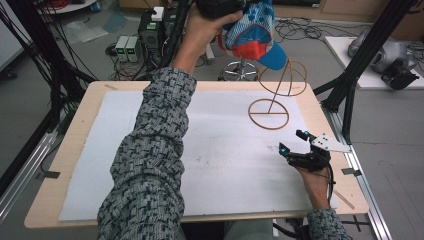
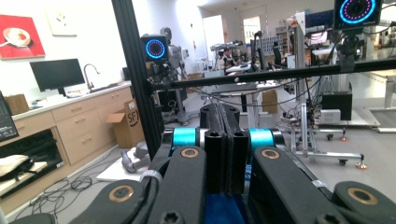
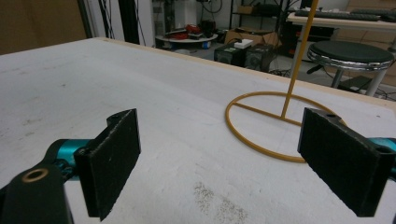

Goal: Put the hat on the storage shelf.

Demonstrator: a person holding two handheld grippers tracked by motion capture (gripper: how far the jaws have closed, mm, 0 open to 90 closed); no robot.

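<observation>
My left gripper (image 1: 234, 11) is raised high above the table's far edge, shut on a blue, white and red cap (image 1: 254, 36) that hangs from it. In the left gripper view its jaws (image 2: 226, 119) are pressed together, with blue fabric (image 2: 223, 210) showing below them. The cap hangs just above and left of the top loop of a gold wire stand (image 1: 268, 128), whose round base rests on the mat. My right gripper (image 1: 291, 141) rests low on the mat, near the base, open and empty. In the right gripper view the stand (image 3: 293, 79) lies ahead of the open pads (image 3: 116, 158).
A white mat (image 1: 225, 155) covers most of the wooden table (image 1: 75, 150). A black frame post (image 1: 360, 60) rises at the right edge. Beyond the far edge are a stool (image 1: 241, 70), power boxes (image 1: 127, 47) and cables on the floor.
</observation>
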